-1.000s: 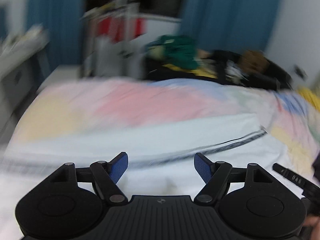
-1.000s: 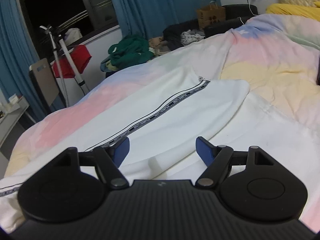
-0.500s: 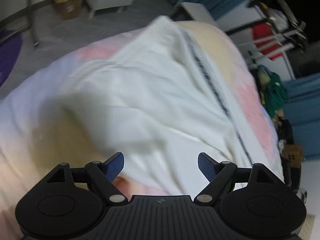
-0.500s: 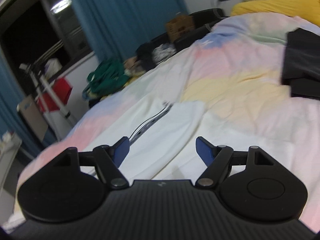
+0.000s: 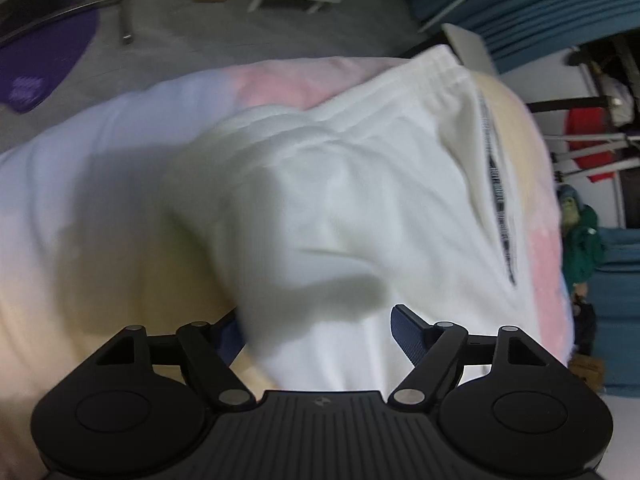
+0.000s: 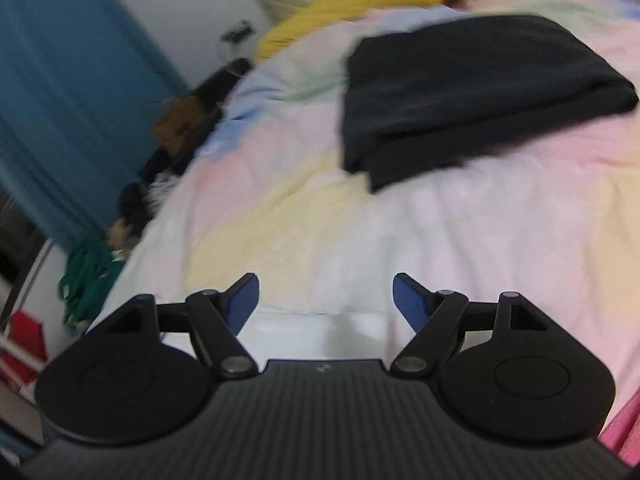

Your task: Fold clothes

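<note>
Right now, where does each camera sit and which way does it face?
Left wrist: on the left tool, facing down at the white trousers and floor; own open fingers show.
Right wrist: on the right tool, facing across the bed toward a folded black garment; open fingers show.
Shared: the pastel bedspread.

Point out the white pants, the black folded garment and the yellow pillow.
white pants (image 5: 360,208): left wrist view, mid fabric.
black folded garment (image 6: 472,84): right wrist view, top face.
yellow pillow (image 6: 360,4): right wrist view, its middle.
</note>
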Available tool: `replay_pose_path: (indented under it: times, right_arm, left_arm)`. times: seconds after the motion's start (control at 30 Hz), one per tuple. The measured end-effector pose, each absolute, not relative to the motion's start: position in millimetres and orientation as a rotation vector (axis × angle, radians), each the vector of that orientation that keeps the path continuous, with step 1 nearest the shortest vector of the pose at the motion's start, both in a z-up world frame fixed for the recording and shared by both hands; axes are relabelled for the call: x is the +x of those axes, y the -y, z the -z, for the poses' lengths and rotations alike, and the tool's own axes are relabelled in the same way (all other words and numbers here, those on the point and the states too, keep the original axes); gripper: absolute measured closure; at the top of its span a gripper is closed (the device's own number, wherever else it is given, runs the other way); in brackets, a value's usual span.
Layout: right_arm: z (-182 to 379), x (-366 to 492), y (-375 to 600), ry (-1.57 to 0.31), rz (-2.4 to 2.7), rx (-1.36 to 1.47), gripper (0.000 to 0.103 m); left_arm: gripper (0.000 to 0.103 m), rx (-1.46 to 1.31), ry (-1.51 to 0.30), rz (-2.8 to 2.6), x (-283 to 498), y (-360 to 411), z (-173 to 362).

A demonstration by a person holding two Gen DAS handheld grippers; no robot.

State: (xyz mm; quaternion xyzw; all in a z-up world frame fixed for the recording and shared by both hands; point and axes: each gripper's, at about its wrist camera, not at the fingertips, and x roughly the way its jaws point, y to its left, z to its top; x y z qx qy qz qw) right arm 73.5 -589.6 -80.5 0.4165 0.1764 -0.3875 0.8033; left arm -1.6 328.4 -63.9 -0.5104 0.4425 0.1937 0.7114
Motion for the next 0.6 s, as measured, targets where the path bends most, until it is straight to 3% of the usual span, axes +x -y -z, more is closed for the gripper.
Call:
replay_pose_path:
  times: [0.27,0.4,0.6]
  right_arm:
    - [139.9,114.6,599.0,-0.638,0.700,1.038,0.027]
    - [149.5,126.1,592.0,-0.648,0.633,1.094,0.026]
    - [134.7,124.0,582.1,-0.471,0.439,1.103,0.026]
  left_arm:
    - [0.024,-1.175,-0.853,-0.387,-2.3,-321.7,71.0]
    - [0.025,-1.210,-0.769,-0.359,-1.3,-323.4,76.2]
    - [0.025,-1.147,-0.624,-0.267,0.9,-313.3,57.8]
